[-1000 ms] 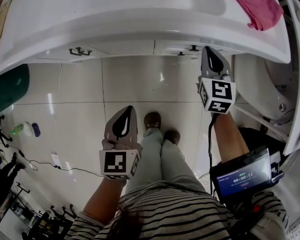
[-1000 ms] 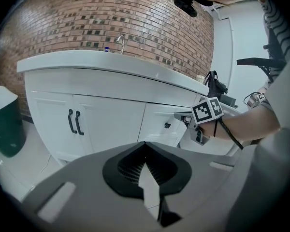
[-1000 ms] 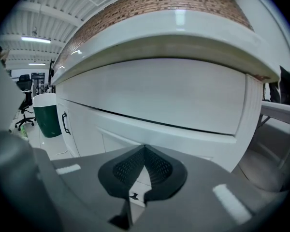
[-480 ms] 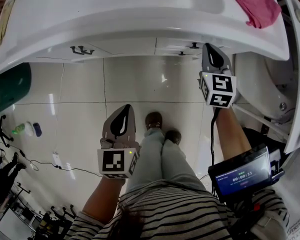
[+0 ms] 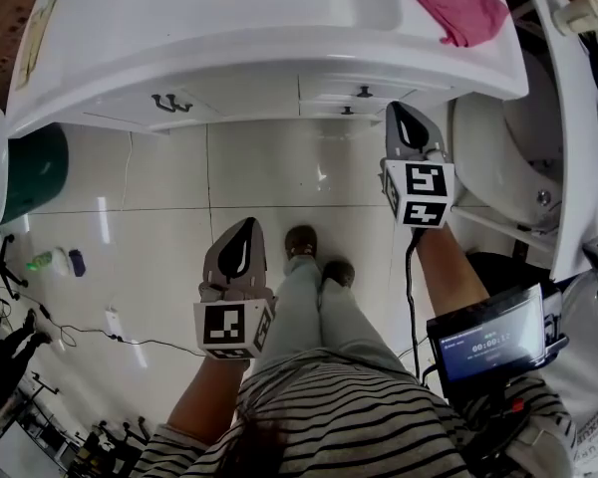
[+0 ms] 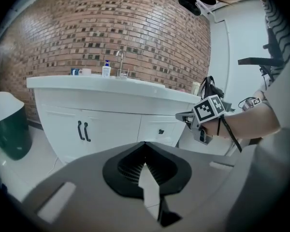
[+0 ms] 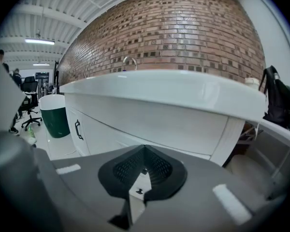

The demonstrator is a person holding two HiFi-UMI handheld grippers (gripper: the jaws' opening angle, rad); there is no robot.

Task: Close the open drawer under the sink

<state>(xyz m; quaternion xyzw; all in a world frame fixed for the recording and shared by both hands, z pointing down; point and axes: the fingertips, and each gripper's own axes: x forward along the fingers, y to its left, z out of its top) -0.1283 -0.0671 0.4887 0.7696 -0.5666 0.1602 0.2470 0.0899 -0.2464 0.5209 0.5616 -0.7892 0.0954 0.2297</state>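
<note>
The white sink cabinet (image 5: 249,93) runs along the top of the head view. Its right-hand drawers carry small black knobs (image 5: 364,92), and their fronts look close to flush; from here I cannot tell if one stands out. My right gripper (image 5: 399,108) is shut and empty, its tip just below and right of those knobs. Through its own view a drawer knob (image 7: 137,191) shows below the closed tips (image 7: 144,148). My left gripper (image 5: 247,223) is shut and empty, held back over the floor. It faces the cabinet (image 6: 111,124) and sees the right gripper (image 6: 183,117) beside the drawer knob (image 6: 161,131).
Double cupboard doors with black handles (image 5: 169,103) lie left of the drawers. A pink cloth (image 5: 458,6) lies on the countertop. A green bin (image 5: 30,172) stands left, a white toilet (image 5: 498,157) right. The person's feet (image 5: 304,242) and a floor cable (image 5: 110,322) are below.
The right gripper has shifted a little left and up, closer under the drawer knobs. The head view has tipped so more countertop shows. The left gripper has barely moved.
</note>
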